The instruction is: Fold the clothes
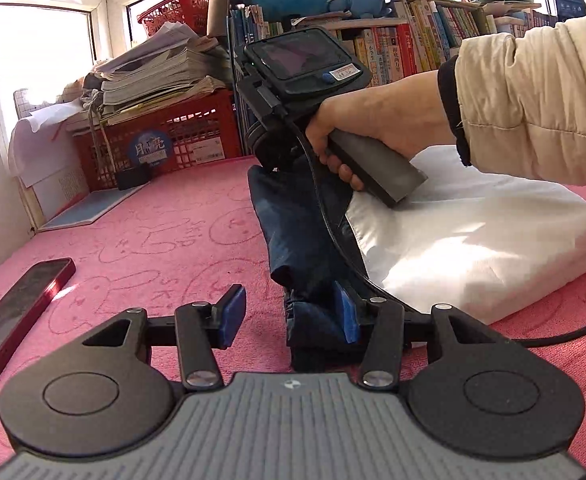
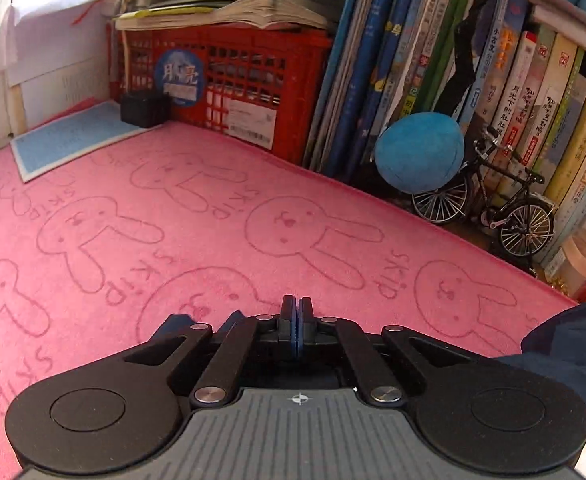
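Left gripper [image 1: 293,316] open, dark-blue garment [image 1: 305,236] against its right pad.

Open pink blanket [image 2: 213,216] ahead and leftward. Blocked behind by red crate [image 2: 249,80], books [image 2: 373,60], toy bicycle [image 2: 493,204]. Phone [image 1: 17,316] at left edge; white pillow [image 1: 473,240] filling the right.

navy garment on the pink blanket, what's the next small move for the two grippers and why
Probably close the left gripper on the cuffed end of the navy garment: its pads stand apart with that end against only one of them. The right gripper is shut with dark cloth showing beneath it, at the garment's far end, so once both ends are held the fold over the pink blanket can start.
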Demonstrator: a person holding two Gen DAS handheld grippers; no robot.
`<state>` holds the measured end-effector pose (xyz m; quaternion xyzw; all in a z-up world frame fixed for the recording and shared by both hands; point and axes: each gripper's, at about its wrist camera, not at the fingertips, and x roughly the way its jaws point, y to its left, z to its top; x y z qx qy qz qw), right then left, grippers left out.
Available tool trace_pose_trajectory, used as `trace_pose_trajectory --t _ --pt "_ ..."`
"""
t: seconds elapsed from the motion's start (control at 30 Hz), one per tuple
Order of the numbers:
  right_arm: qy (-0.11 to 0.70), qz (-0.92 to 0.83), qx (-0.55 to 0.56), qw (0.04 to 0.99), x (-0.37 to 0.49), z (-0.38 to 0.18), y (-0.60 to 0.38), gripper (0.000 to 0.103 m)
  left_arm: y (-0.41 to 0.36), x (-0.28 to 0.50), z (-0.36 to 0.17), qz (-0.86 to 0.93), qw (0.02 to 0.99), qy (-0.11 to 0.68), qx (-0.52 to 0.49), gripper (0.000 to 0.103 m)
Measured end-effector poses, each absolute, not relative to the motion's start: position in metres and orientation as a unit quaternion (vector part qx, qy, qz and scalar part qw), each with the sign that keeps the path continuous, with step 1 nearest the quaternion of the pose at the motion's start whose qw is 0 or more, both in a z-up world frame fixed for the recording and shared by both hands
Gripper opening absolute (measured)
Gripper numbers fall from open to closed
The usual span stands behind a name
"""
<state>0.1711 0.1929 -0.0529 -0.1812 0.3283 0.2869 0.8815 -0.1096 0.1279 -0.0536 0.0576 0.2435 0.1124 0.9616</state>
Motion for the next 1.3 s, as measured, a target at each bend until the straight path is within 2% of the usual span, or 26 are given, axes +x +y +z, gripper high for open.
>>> trace_pose_trajectory --t 0.1,0.17,0.27,0.33,0.47,0.57,0.77,0.9,1.0,1.1,1.2,1.3 --pt "0.357 0.299 -0.141 0.874 0.186 -0.051 0.186 0.008 0.131 -0.109 -0.053 0.110 0.962 0.245 0.048 0.047" --pt "0.379 0.313 -0.097 0.866 0.189 -0.041 0.167 0.042 0.132 -0.110 -0.053 0.109 0.962 0.245 0.045 0.047" --pt "0.357 0.353 -0.026 0.864 0.167 -0.011 0.113 0.062 0.132 -0.110 -0.053 0.109 0.962 0.245 0.042 0.047" --pt "0.333 0.368 -0.012 0.868 0.141 0.008 0.070 0.070 0.133 -0.110 -0.053 0.108 0.962 0.246 0.041 0.047" --pt "0.301 0.359 -0.026 0.883 0.072 0.022 -0.031 0.074 0.133 -0.110 -0.053 0.108 0.962 0.247 0.038 0.048" --pt "0.271 0.332 -0.098 0.898 -0.001 0.008 -0.084 0.080 0.131 -0.110 -0.052 0.111 0.962 0.247 0.045 0.048" --pt "0.249 0.333 -0.197 0.888 -0.099 -0.033 -0.098 0.087 0.133 -0.109 -0.052 0.112 0.961 0.250 0.040 0.049" --pt "0.241 0.285 -0.169 0.912 -0.094 -0.043 -0.088 0.087 0.150 -0.108 -0.052 0.100 0.960 0.260 -0.020 0.052" --pt "0.254 0.244 -0.142 0.925 -0.075 -0.047 -0.088 0.085 0.150 -0.108 -0.052 0.100 0.960 0.261 -0.017 0.053" --pt "0.236 0.206 -0.180 0.932 -0.074 -0.053 -0.085 0.084 0.146 -0.108 -0.052 0.107 0.959 0.261 -0.005 0.056" --pt "0.186 0.174 -0.258 0.932 -0.090 -0.058 -0.079 0.084 0.142 -0.107 -0.052 0.116 0.958 0.264 0.007 0.067" --pt "0.158 0.159 -0.299 0.928 -0.099 -0.061 -0.075 0.083 0.135 -0.106 -0.052 0.118 0.957 0.262 0.032 0.068"
